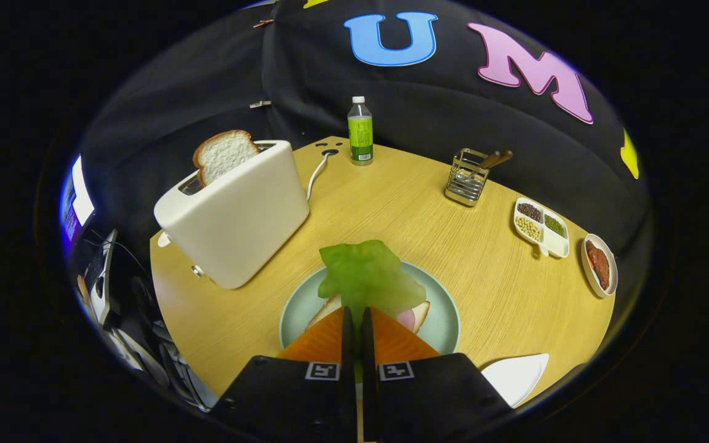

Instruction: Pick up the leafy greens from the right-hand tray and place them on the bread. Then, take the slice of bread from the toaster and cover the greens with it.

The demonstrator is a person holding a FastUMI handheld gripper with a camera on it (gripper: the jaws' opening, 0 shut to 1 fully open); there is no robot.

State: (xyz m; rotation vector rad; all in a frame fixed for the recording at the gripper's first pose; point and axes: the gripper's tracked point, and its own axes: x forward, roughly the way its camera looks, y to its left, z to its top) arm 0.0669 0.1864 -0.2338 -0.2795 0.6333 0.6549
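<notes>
Tongs (356, 314), meaning the gripper's two fingers, are pinched almost together on the lower edge of the greens (368, 277), both pressing on the leaf. That leaf hangs over the plate (447, 314), covering most of the bread (325, 309) that lies there with a pink slice (408, 319) showing at its right side; whether the leaf rests on the bread or is held just above it cannot be told.

Largest of all is the round wooden table (391, 203). On it, beyond and to the left of the fingers, stands the toaster (237, 215), with a slice of bread (224, 154) sticking up from its slot and a cord (316, 172) running from behind it. Further back stands a bottle (360, 130). To the right are a wire caddy (466, 177), then a divided dish of beans (541, 226), then a small dish with something red-brown (599, 264). A white tray (517, 376) lies just right of the gripper.
</notes>
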